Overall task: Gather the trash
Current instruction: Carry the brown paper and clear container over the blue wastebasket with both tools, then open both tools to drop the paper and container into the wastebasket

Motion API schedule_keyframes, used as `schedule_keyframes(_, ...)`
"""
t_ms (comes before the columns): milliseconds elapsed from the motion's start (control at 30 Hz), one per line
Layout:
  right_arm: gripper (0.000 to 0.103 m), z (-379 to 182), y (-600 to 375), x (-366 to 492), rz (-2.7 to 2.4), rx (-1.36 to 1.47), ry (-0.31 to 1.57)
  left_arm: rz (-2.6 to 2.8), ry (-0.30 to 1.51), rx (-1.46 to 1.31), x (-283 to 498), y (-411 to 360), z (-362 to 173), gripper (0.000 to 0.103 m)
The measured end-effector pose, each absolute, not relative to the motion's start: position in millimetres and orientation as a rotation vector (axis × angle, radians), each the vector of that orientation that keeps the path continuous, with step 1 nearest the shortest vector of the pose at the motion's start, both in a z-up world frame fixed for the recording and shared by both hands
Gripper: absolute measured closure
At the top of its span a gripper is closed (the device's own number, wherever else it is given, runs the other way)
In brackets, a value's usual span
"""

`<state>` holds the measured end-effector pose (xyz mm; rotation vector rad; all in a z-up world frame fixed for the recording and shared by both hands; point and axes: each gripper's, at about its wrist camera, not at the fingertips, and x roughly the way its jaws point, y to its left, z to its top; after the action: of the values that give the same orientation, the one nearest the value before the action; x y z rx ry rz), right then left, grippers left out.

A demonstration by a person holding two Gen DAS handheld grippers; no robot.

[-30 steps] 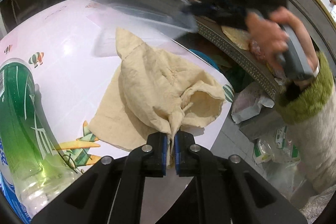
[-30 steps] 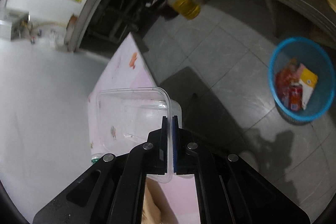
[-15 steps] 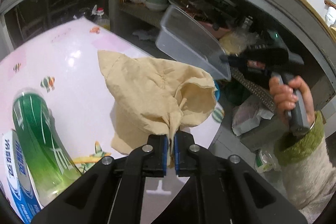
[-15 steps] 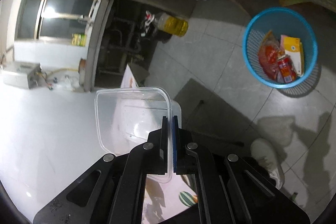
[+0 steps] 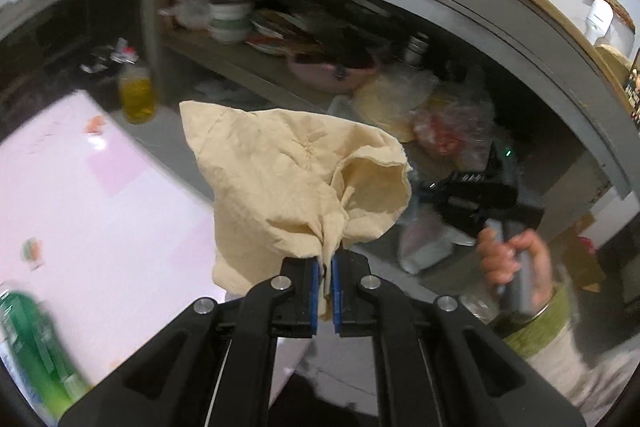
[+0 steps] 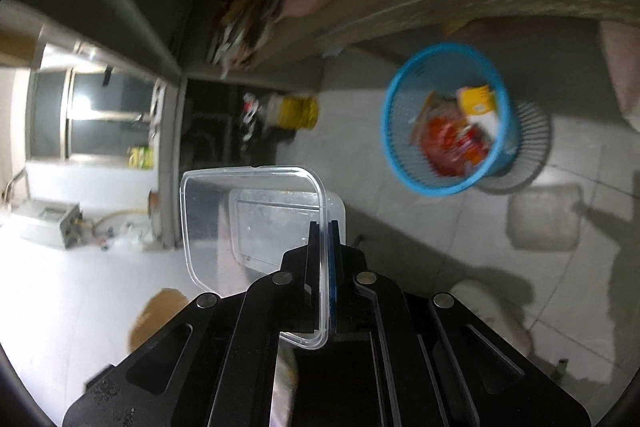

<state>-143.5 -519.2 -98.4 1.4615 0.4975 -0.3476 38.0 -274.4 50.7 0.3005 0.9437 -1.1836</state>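
Left wrist view shows the left tool [image 5: 325, 267] pinched on a limp, light cloth [image 5: 296, 183], while the right tool [image 6: 324, 255] clamps a stiff, slippery clear container [image 6: 256, 219] by its rim.

Grey tiled floor [image 6: 360, 163], cluttered shelves [image 5: 256, 67]

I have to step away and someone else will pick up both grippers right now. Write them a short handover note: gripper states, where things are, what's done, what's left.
Left gripper: shut on the beige cloth, which hangs in the air off the pink table.
Right gripper: shut on the rim of the clear plastic container, carried above the floor.
The blue basket stands on the floor ahead and to the right, with wrappers already inside.
Done: both items picked up.
Left: drop the container and probably the cloth into the basket. A green bottle remains on the table.
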Motion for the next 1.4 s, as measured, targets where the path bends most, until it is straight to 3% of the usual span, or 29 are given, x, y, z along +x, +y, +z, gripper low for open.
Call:
schedule_keyframes(267,0.101,-131,-543,-177,-0.547,1.471,0.490,-1.262,1.133,0.339,51,-390,16,0.099)
schedule_keyframes(533,0.100,-167,-568,-185,-0.750,1.463,0.506,-1.159,1.364,0.460,78,-490,-75,0.098)
schedule_keyframes(800,0.100,-204,-592,-145,-0.898,1.445,0.501,-1.015,1.484,0.549,119,-558,-167,0.097)
schedule_keyframes(867,0.098,-206,-598,-131,-0.916,1.434,0.474,-0.989,1.493,0.552,128,-568,-181,0.093)
schedule_keyframes(933,0.093,-211,-604,-111,-0.929,1.408,0.455,-0.941,1.514,0.586,136,-578,-196,0.063)
schedule_keyframes(967,0.082,-214,-604,-103,-0.935,1.392,0.457,-0.909,1.525,0.603,140,-582,-202,0.056)
schedule_keyframes(1000,0.066,-222,-605,-91,-0.931,1.379,0.477,-0.896,1.527,0.605,142,-583,-205,0.053)
schedule_keyframes(1033,0.062,-226,-603,-86,-0.931,1.371,0.496,-0.882,1.524,0.603,144,-584,-205,0.052)
schedule_keyframes(1133,0.060,-237,-596,-75,-0.926,1.350,0.566,-0.881,1.514,0.564,150,-576,-192,0.042)
schedule_keyframes(1400,0.055,-213,-569,-110,-0.932,1.280,0.585,-0.920,1.451,0.498,152,-560,-144,0.036)
